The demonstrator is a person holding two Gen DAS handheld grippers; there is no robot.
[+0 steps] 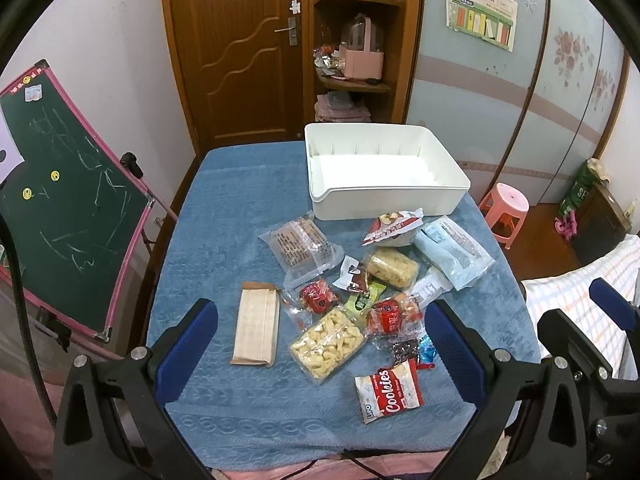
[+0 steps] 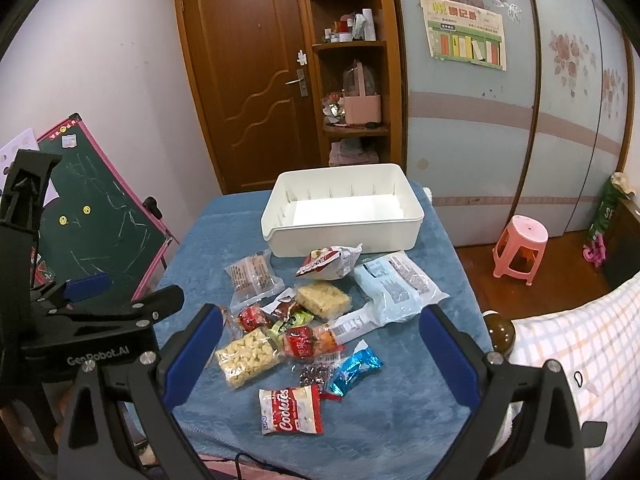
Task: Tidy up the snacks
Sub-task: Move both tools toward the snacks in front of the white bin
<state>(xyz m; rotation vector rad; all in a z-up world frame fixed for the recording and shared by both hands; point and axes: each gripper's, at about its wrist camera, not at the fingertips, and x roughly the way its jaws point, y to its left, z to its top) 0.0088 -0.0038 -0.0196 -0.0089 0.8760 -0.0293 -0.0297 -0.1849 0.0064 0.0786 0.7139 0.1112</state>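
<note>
An empty white bin stands at the far side of a table covered with a blue towel; it also shows in the right wrist view. Several snack packets lie in front of it: a red and white Cookies pack, a clear pack of pale puffs, a tan bar, a light blue pouch, a brown cake pack. My left gripper is open above the near packets. My right gripper is open above them too.
A green chalkboard with a pink frame leans left of the table. A pink stool stands on the floor at the right. A checked cloth lies at the right. A wooden door and corner shelves are behind.
</note>
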